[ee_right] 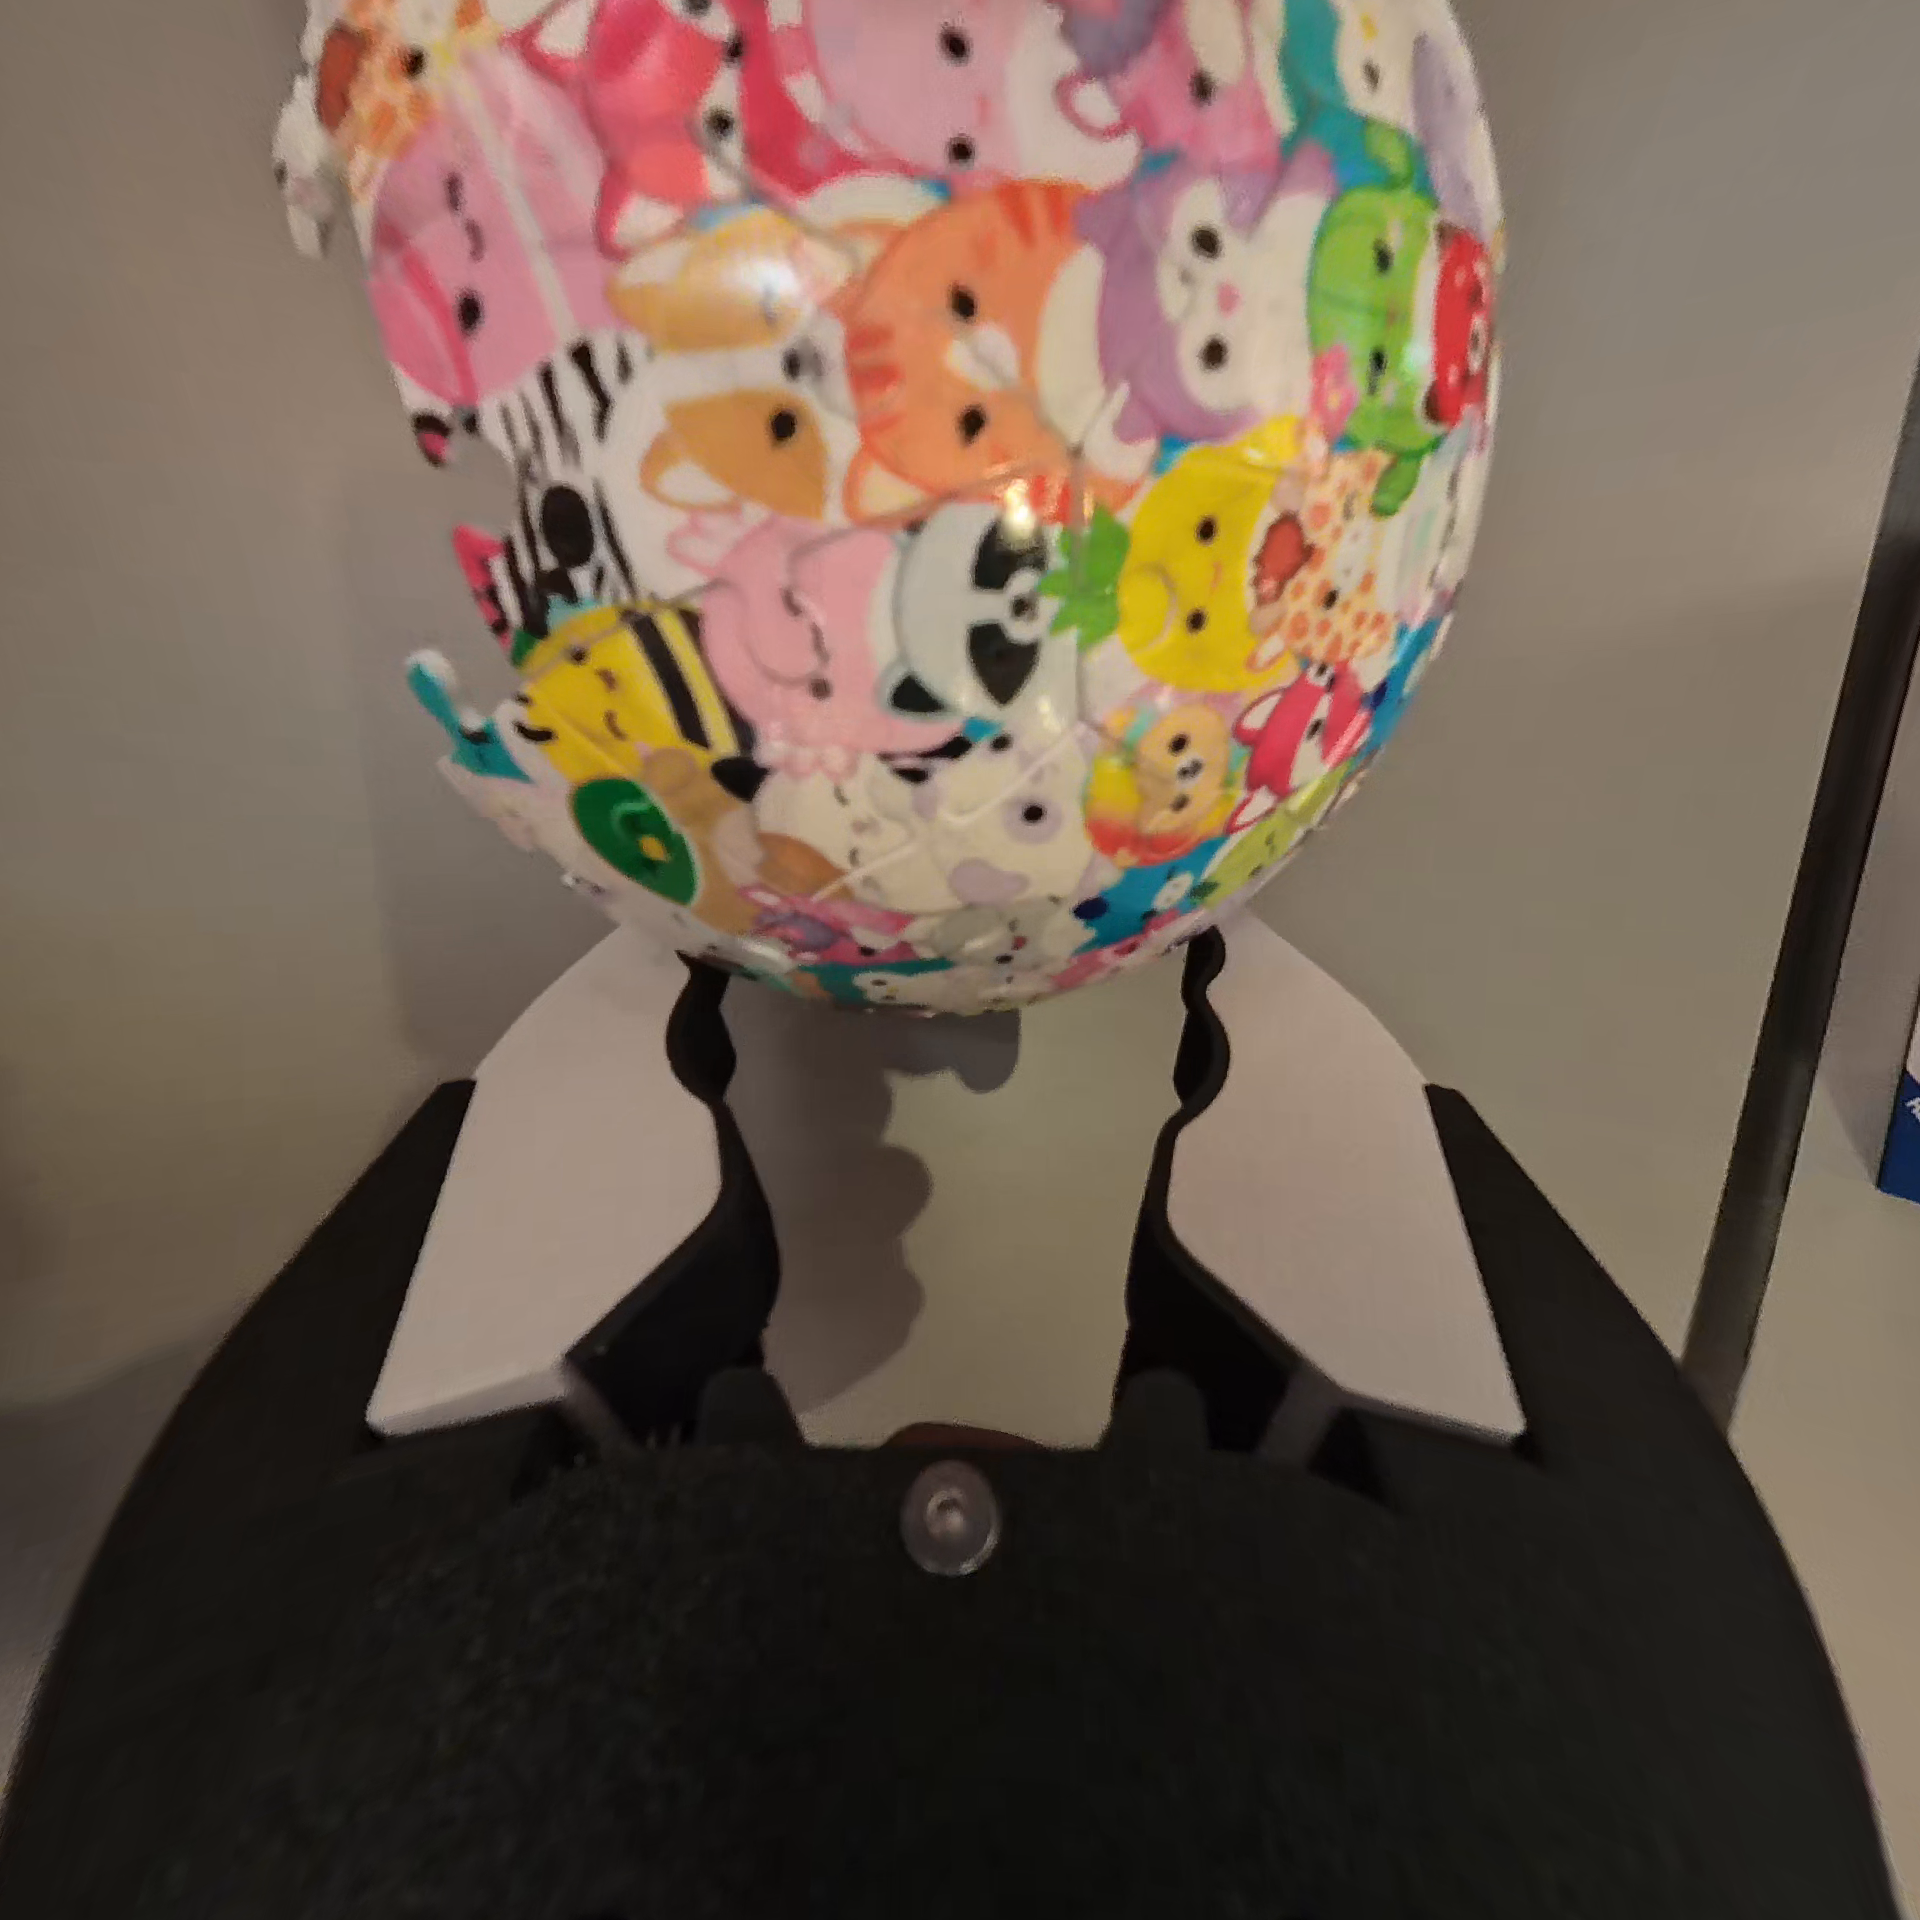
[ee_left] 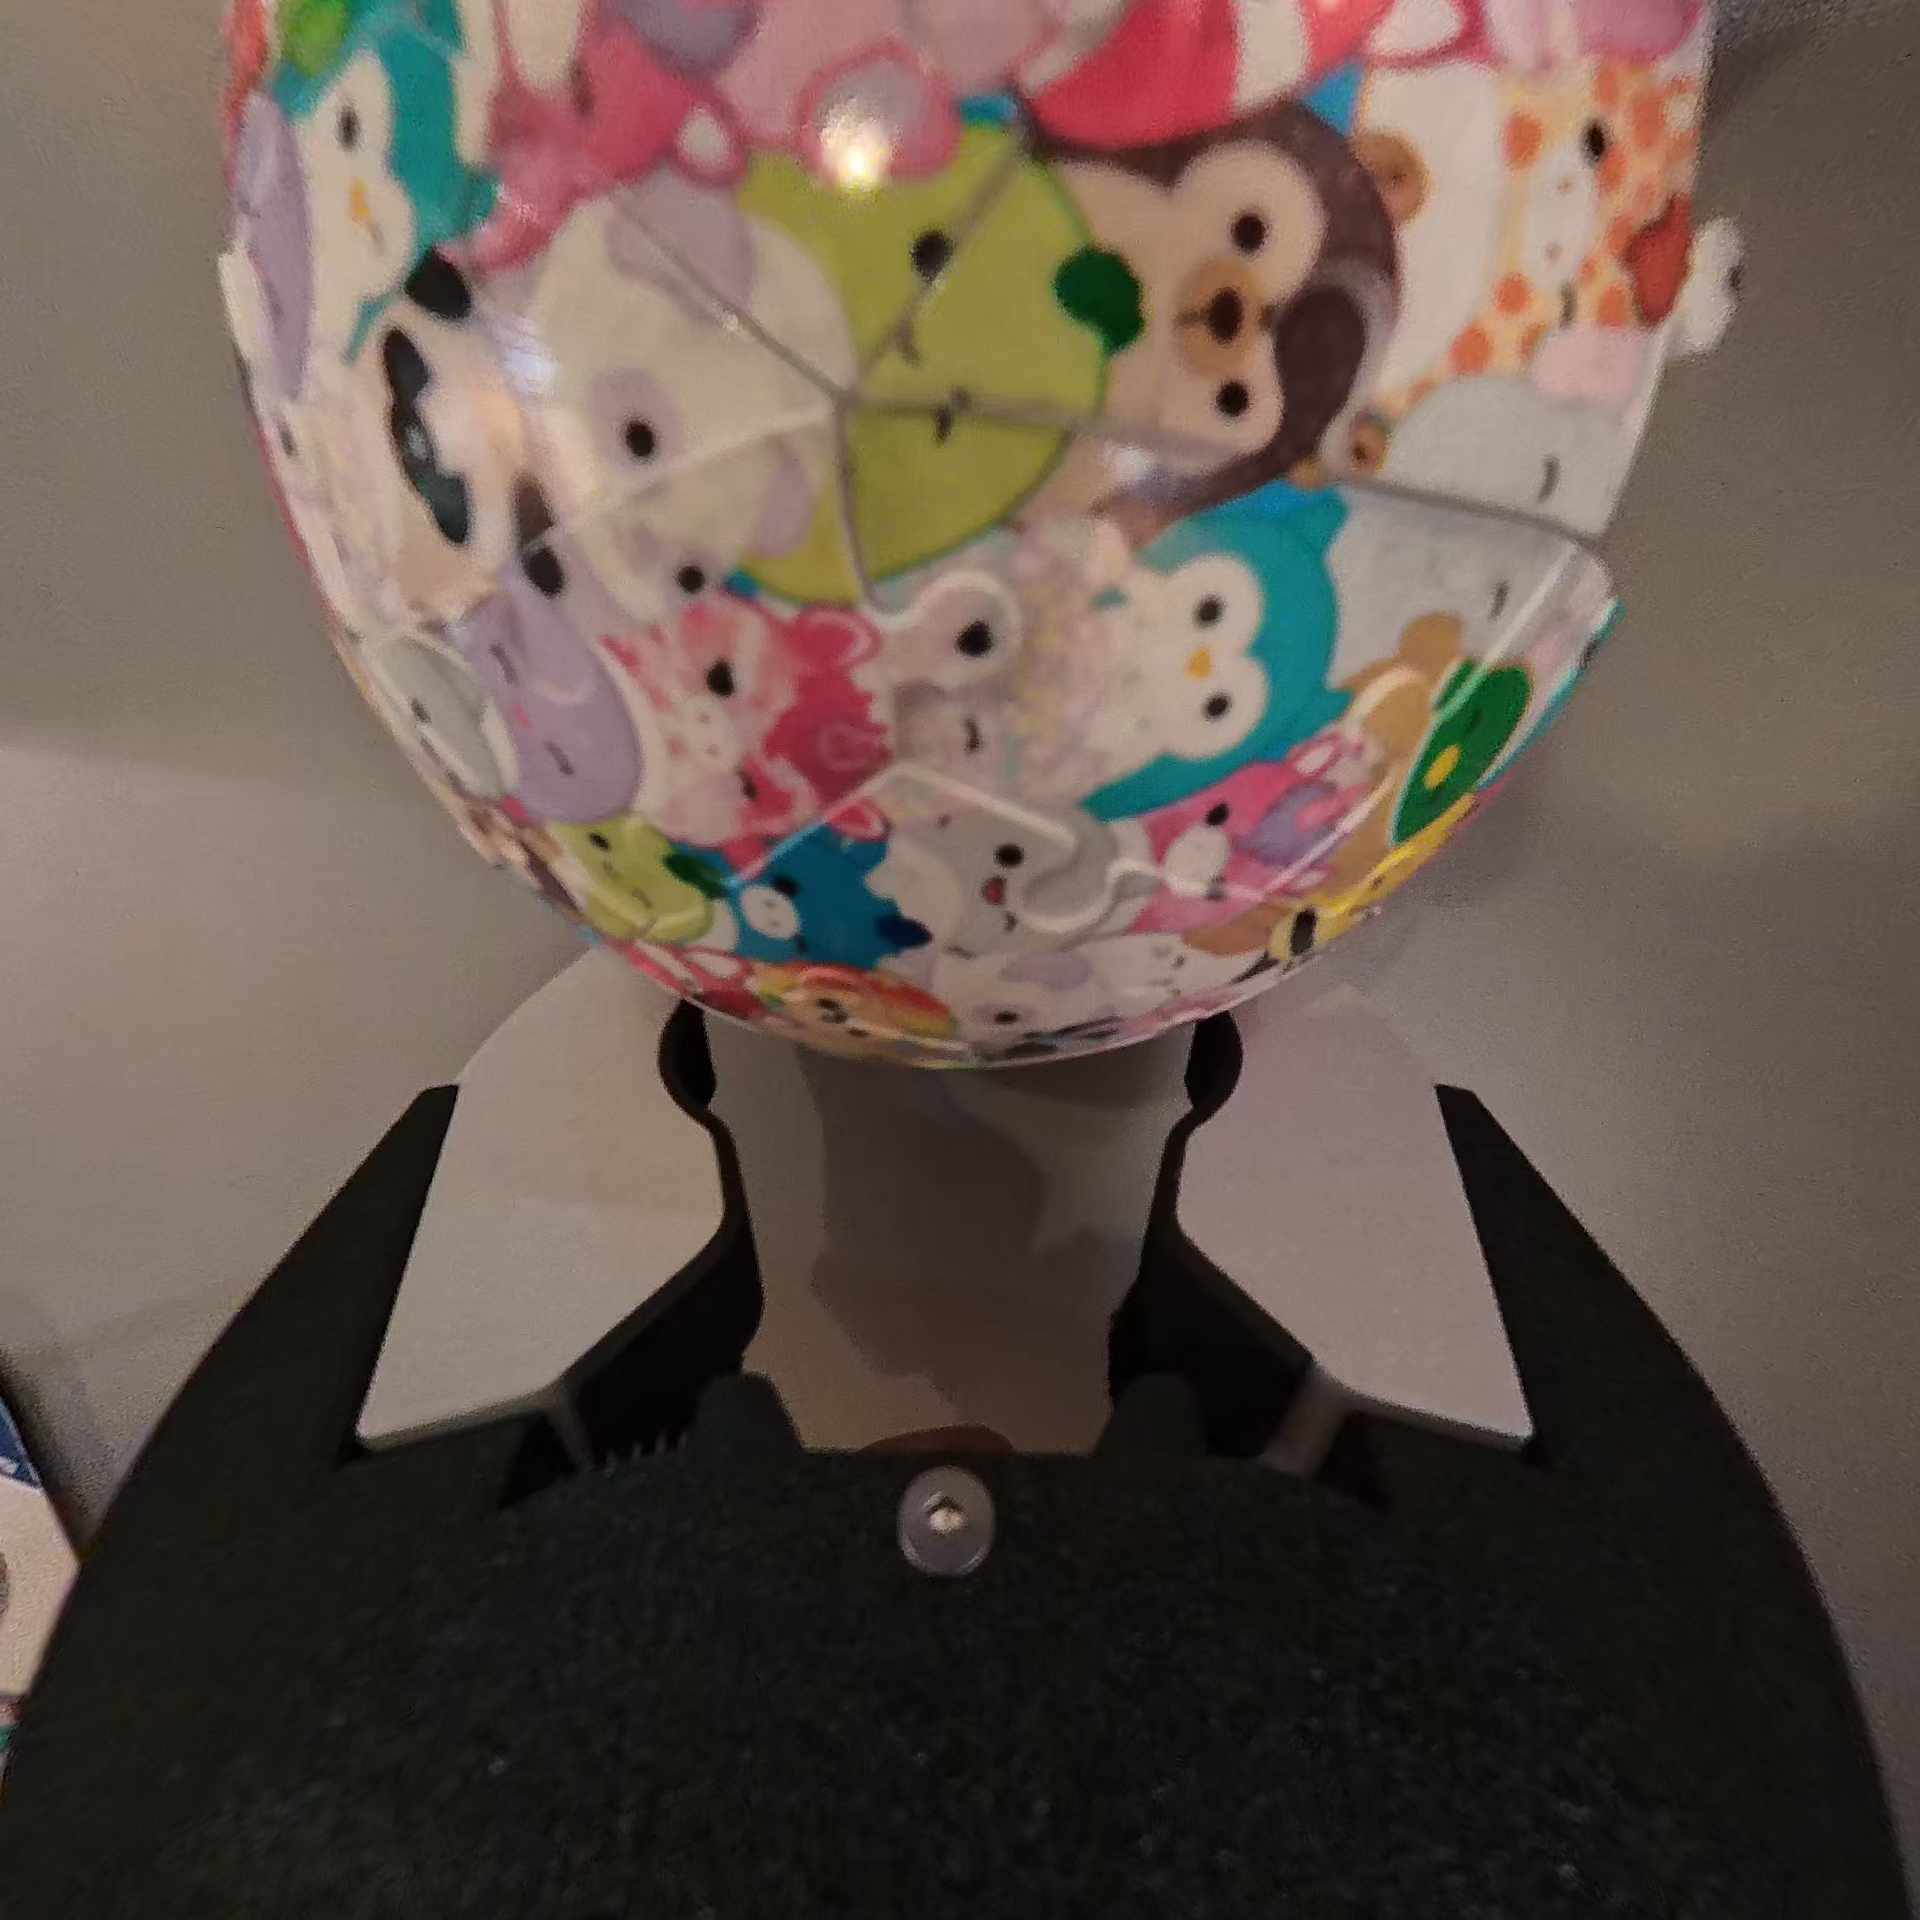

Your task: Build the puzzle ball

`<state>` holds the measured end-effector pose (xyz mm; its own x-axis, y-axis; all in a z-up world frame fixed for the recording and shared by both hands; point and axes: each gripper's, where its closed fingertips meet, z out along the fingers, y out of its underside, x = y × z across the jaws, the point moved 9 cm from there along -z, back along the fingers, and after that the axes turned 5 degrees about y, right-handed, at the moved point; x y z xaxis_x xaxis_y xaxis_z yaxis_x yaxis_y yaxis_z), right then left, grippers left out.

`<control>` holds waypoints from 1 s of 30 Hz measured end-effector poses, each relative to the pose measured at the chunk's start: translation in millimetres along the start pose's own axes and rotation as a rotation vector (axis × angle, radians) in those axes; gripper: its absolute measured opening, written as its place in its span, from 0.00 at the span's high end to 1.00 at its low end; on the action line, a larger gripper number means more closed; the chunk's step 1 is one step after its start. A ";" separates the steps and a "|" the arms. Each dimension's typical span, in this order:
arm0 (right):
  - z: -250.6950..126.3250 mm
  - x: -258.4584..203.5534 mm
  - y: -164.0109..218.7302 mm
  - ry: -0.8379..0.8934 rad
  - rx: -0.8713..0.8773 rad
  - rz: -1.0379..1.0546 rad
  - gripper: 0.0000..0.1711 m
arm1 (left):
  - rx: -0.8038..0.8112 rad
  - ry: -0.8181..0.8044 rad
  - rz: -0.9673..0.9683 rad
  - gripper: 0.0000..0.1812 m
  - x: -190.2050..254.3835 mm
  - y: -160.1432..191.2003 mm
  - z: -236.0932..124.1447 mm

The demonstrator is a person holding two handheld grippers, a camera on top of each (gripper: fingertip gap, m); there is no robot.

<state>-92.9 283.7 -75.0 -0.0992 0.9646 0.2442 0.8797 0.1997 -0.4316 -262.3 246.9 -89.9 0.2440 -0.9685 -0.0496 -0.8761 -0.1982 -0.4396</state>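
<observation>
Surface [ee_left: 156, 935]: pale grey-white and matt, it filled the background of both wrist views, with soft shadows lying across it.
Metal rod [ee_right: 1808, 790]: a slim, dull grey bar stood at the right side of the right wrist view, leaning a little, its upper end running out of the top edge.
Blue box [ee_right: 1901, 1132]: only a corner showed at the right edge of the right wrist view, just beyond the rod; it was dark blue with some white print.
Printed card or box [ee_left: 26, 1538]: a sliver lay at the lower left edge of the left wrist view, white with blue; too little showed to tell what it was.
</observation>
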 end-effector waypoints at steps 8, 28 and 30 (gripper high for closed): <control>-0.4 7.4 -2.1 -0.026 -0.062 -0.077 0.47 | 0.001 0.009 0.005 0.50 7.1 2.1 -0.6; -4.9 -134.5 -9.2 0.445 0.085 0.100 0.61 | 0.034 -0.009 -0.016 0.51 21.7 10.2 -44.1; 14.9 -139.4 -22.2 0.450 0.013 0.059 0.62 | 0.082 -0.031 -0.038 0.51 27.8 13.8 -67.7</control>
<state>-105.6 147.4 -112.3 0.1653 0.8040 0.5712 0.8716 0.1520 -0.4661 -295.7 207.1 -36.7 0.2904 -0.9551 -0.0589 -0.8292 -0.2205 -0.5136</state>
